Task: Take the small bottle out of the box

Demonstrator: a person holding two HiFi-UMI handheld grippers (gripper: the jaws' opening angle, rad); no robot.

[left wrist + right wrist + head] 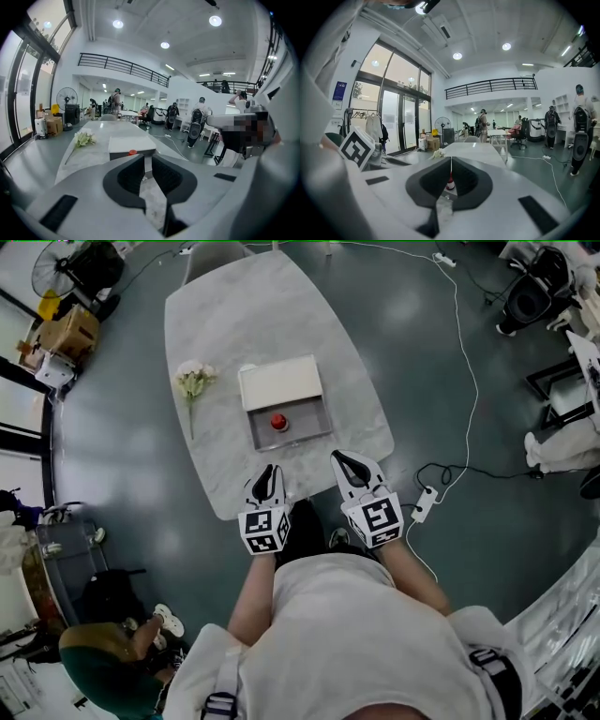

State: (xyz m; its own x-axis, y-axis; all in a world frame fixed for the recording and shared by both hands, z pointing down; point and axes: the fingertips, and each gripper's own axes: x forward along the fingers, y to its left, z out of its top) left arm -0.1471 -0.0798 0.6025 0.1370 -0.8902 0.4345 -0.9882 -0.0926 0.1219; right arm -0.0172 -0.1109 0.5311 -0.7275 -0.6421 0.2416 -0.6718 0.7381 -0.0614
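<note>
A small bottle with a red cap (pixel 278 421) stands in an open grey box (pixel 323 423) on the marble table (pixel 225 324). The box's white lid (pixel 279 382) lies just behind it. My left gripper (pixel 267 472) hovers at the table's near edge, jaws shut and empty, pointing at the box. My right gripper (pixel 342 460) is beside it, also shut and empty. In the left gripper view the red cap (pixel 132 152) peeks over the left jaw, ahead of the gripper (pixel 147 157). In the right gripper view the bottle (pixel 450 183) shows behind the closed gripper (pixel 451 159).
A bunch of white flowers (pixel 192 381) lies on the table left of the box. On the floor to the right runs a white cable with a power strip (pixel 424 502). A person crouches at lower left (pixel 103 652). Cardboard boxes (pixel 66 334) stand far left.
</note>
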